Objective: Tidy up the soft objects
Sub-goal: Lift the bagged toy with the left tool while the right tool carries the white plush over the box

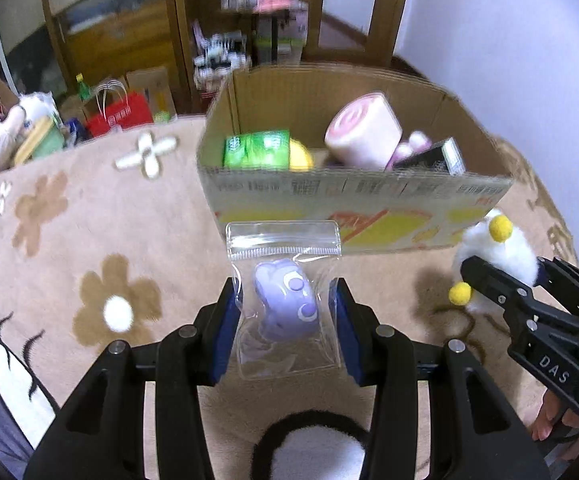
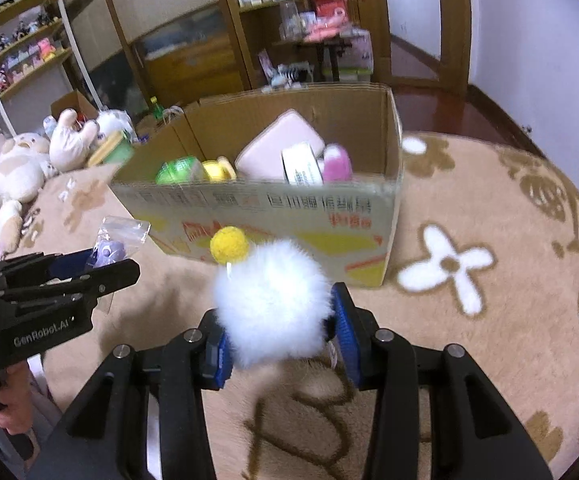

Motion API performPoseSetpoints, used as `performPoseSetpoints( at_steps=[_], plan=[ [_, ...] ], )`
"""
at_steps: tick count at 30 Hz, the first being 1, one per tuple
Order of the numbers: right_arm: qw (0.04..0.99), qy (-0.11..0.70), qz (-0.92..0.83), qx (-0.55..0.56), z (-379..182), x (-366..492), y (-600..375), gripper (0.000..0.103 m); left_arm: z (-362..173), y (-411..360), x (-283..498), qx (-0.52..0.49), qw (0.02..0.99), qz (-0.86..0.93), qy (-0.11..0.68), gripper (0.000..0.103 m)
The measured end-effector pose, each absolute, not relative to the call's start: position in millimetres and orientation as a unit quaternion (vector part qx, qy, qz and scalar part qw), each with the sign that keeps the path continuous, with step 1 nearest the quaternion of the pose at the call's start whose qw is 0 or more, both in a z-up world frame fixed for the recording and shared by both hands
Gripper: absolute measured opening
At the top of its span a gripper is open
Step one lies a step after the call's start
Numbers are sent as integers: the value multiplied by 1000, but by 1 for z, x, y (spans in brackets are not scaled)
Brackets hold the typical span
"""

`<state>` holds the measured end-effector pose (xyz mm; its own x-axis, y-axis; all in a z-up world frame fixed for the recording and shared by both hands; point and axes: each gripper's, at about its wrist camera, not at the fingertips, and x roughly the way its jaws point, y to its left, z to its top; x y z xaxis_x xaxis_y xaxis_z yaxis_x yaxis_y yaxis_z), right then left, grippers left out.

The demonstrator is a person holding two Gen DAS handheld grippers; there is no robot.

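My left gripper (image 1: 285, 304) is shut on a clear zip bag (image 1: 285, 248) with a purple soft toy (image 1: 287, 300) inside, held above the carpet in front of the cardboard box (image 1: 353, 196). My right gripper (image 2: 277, 320) is shut on a white fluffy toy (image 2: 273, 300) with yellow pom-poms (image 2: 228, 244), also just in front of the box (image 2: 273, 208). Each gripper shows in the other's view: the right one (image 1: 501, 276) with the fluffy toy (image 1: 501, 248), the left one (image 2: 89, 264) with the bag (image 2: 123, 228). The box holds a pink roll (image 1: 363, 132), green packs (image 1: 257, 148) and other items.
A beige flower-pattern carpet (image 2: 469, 208) covers the floor. Plush toys (image 2: 21, 160) lie at the left. A red bag (image 1: 119, 114) and clutter sit behind the carpet. Wooden shelves (image 2: 249, 20) stand at the back. A black-rimmed fluffy thing (image 1: 313, 448) lies under my left gripper.
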<state>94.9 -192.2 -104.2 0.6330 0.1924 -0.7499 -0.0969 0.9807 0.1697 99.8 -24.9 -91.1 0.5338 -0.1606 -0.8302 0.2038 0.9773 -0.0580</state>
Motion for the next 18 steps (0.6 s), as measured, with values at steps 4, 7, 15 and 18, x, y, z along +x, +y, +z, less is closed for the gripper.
performPoseSetpoints(
  at_steps=[4, 7, 15, 18],
  plan=[
    [916, 389, 86, 55, -81, 92, -191, 45, -58, -25, 89, 24, 897, -116, 426, 43],
    [926, 364, 87, 45, -62, 90, -188, 45, -34, -20, 84, 33, 915, -118, 383, 43],
    [946, 310, 86, 44, -24, 93, -194, 45, 8, -13, 93, 42, 945, -106, 306, 43],
    [951, 296, 83, 42, -14, 95, -196, 45, 18, -14, 101, 48, 951, -106, 286, 44]
  ],
)
